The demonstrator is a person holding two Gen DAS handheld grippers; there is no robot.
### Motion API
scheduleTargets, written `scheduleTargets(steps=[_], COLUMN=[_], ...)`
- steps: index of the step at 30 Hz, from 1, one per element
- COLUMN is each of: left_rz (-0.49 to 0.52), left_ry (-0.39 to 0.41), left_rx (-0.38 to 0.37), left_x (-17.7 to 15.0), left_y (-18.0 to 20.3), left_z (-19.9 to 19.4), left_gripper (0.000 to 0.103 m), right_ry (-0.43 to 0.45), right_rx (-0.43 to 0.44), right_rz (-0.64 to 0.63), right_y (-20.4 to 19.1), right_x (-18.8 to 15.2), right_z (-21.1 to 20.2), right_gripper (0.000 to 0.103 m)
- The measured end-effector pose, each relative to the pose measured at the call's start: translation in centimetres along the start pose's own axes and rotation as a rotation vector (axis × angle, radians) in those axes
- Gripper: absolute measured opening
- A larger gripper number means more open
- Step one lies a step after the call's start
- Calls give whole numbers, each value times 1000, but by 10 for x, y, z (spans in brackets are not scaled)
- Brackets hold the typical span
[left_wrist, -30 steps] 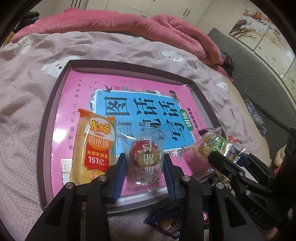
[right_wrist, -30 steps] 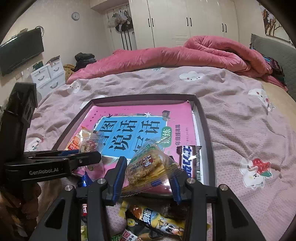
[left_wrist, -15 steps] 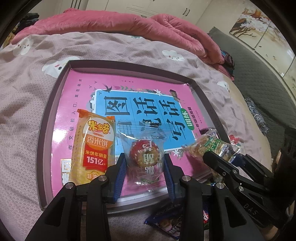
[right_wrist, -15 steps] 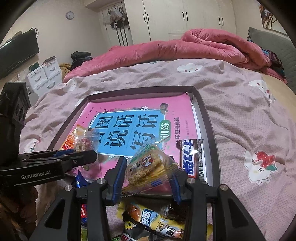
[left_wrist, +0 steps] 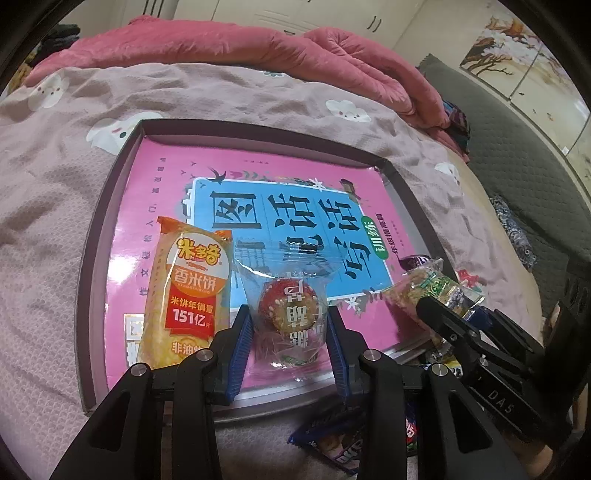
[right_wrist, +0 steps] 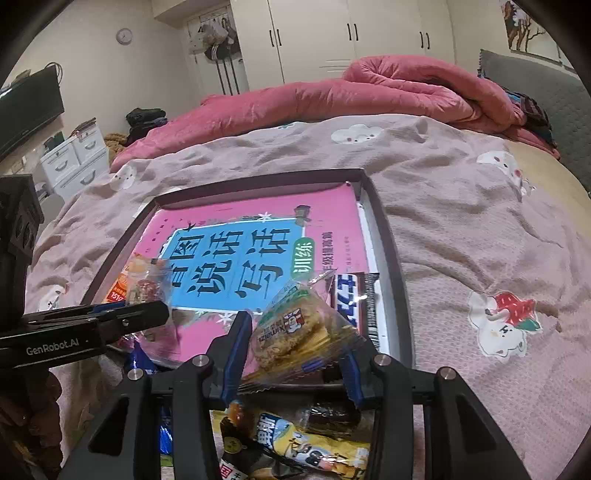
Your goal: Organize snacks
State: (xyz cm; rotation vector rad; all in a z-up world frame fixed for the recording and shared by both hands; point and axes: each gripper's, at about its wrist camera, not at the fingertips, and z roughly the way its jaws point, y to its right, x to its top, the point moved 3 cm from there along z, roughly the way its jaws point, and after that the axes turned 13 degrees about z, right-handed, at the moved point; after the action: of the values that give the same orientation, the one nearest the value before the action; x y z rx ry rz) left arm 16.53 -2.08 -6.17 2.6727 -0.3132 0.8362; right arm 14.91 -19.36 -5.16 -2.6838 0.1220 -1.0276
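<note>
Non-task items I see: mauve bedspread (right_wrist: pixel 461 229) with cartoon prints, underfoot throughout; rumpled pink duvet (right_wrist: pixel 369 96), far side; white wardrobe (right_wrist: pixel 332 33), beyond it; wall clock (right_wrist: pixel 125 36), far left; dark television (right_wrist: pixel 29 110), left wall; white drawer unit (right_wrist: pixel 77 155) below.

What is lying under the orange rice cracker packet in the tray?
The orange rice cracker packet lies on the pink book cover that fills the tray. The part of the cover beneath it is hidden.
</note>
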Motion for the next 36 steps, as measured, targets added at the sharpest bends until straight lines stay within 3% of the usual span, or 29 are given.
scheduleTargets(steps=[12,36], left_rz=[-1,-3], left_ry=[3,31], left_rx=[-6,9], left_x=[0,3], left_y=[1,2], left_z=[-1,-20], left_gripper=[40,47], right_ry=[3,6], right_rx=[-19,-72], right_rz=[7,25], right_y=[7,16], right_x=[-3,-4], right_z=[-6,-13], right_gripper=[53,54])
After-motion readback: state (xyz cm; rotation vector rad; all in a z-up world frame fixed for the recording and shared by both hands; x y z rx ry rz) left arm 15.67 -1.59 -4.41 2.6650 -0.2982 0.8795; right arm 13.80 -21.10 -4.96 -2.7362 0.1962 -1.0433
